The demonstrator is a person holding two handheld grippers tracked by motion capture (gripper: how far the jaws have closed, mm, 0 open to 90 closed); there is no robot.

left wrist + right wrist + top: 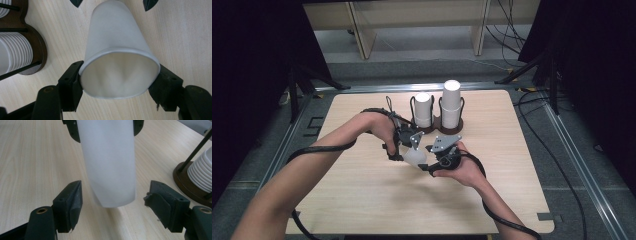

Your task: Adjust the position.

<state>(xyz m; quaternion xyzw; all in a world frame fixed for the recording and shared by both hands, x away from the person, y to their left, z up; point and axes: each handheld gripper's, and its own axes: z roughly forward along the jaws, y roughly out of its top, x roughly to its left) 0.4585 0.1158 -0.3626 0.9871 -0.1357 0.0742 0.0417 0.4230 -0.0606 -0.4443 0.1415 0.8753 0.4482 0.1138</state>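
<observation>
A single white paper cup [416, 157] hangs on its side over the middle of the wooden table [362, 200]. My left gripper [406, 146] is shut on its rim, and the pads squeeze the mouth slightly oval in the left gripper view [117, 50]. My right gripper [432, 159] faces it from the right. In the right gripper view the cup's [110, 162] closed bottom sits between the right gripper's [116, 202] jaws, with a gap on both sides, so it stands open.
A dark wooden cup holder [442, 129] stands at the back middle of the table, with a short stack of white cups [423, 110] and a taller stack [451, 102] inside wire posts. Black cables trail from both grippers toward the table's front edge.
</observation>
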